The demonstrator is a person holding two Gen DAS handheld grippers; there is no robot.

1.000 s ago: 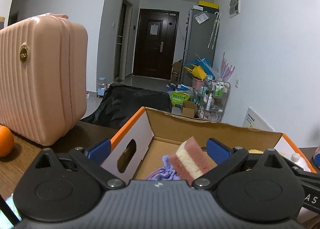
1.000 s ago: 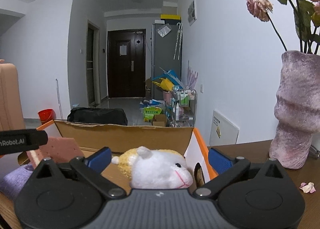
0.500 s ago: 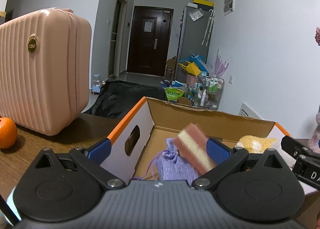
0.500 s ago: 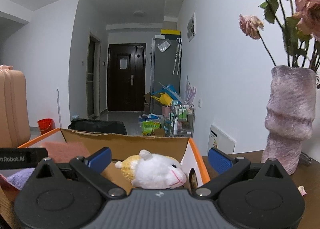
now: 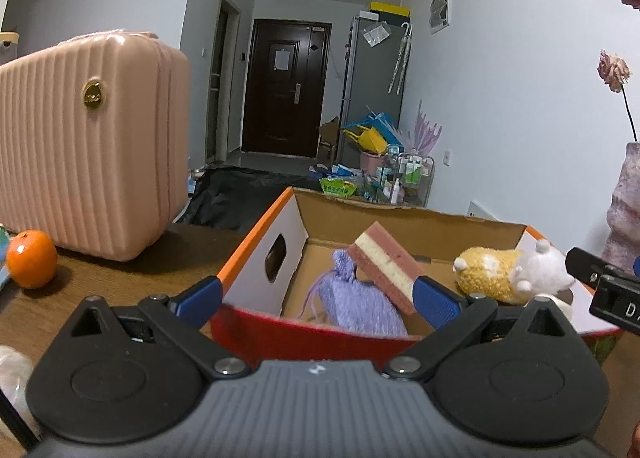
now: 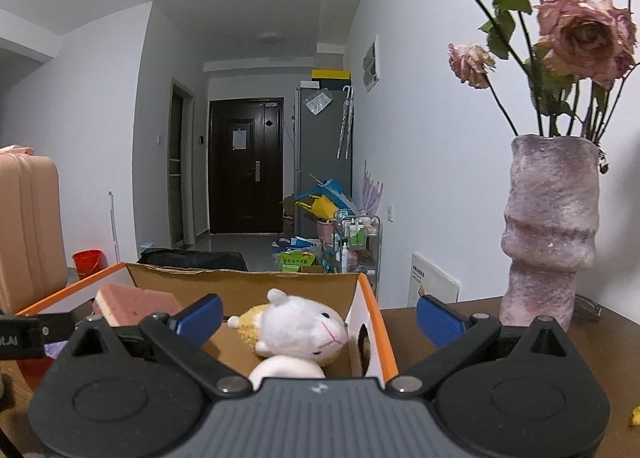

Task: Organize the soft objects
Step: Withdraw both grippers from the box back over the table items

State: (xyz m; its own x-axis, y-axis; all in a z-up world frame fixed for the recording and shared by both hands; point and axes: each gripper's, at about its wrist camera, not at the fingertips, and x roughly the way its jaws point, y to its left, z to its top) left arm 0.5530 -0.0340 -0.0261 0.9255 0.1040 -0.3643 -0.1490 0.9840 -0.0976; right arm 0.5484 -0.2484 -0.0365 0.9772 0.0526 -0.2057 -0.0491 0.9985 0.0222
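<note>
Left gripper (image 5: 316, 292) is hovering before the box (image 5: 262, 258), fingers (image 5: 434, 298) spread and holding nothing. Right gripper (image 6: 318, 316) is likewise standing with fingers spread, empty. Sponge (image 5: 384, 268), pouch (image 5: 358, 304) and plush (image 5: 508, 274) are lying inside the box on the bench (image 5: 132, 270). Partial lettering "D" is showing on the right gripper's body in the left view; "AI" is reading on the left gripper's in the right view. Suitcase (image 5: 86, 146) badge text is proving illegible.
</note>
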